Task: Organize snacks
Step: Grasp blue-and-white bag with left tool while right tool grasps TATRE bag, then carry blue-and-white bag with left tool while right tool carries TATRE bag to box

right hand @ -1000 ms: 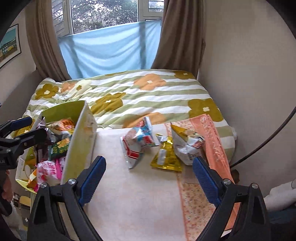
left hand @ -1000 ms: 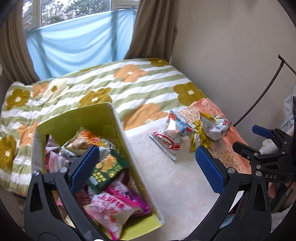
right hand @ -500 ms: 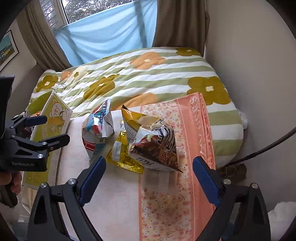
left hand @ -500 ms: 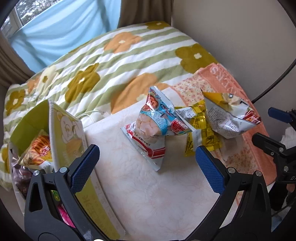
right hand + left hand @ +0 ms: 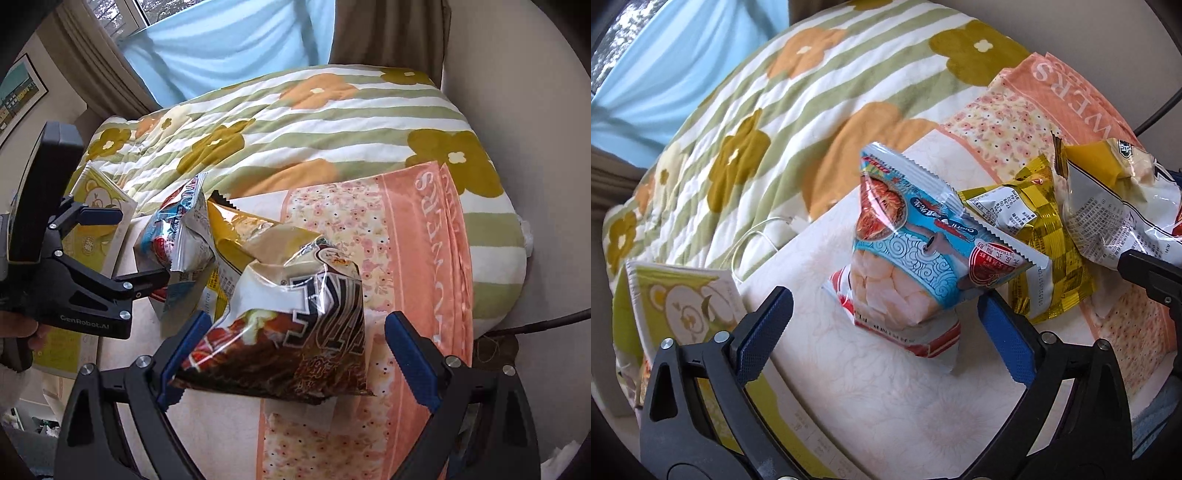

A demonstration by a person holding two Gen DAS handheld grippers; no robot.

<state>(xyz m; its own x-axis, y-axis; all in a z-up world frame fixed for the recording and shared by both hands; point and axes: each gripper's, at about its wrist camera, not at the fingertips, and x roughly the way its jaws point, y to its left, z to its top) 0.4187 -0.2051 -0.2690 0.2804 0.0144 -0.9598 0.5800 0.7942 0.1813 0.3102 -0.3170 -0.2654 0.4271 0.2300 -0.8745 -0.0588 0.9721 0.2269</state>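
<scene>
While the left wrist view tips down over the bed, the left tongs (image 5: pixel 882 325) stand released with jaws closing in, and the blue shrimp-chip bag (image 5: pixel 916 254) sits between the ribbed blue pads, untouched by either as far as I can see. It is a puffy, glossy pillow pack with zigzag seams, lying on a flat red-and-white packet (image 5: pixel 923 343) that is mostly covered. At right a crinkled gold foil packet (image 5: pixel 1038 229) and a white-and-yellow bag (image 5: pixel 1108 206) overlap; the second runs off the frame edge. At lower left the green cardboard box (image 5: pixel 683 295) is cut off, its inside hidden.

Over to the right wrist view: the right tongs (image 5: pixel 291 354) are spread wide, the dark glossy snack bag (image 5: pixel 295 332) crumpled between them at centre, its near corner overlapping the left pad; contact is hard to judge. Everything rests on a soft quilted bedspread (image 5: pixel 332 122) and a peach floral towel (image 5: pixel 406 240).
</scene>
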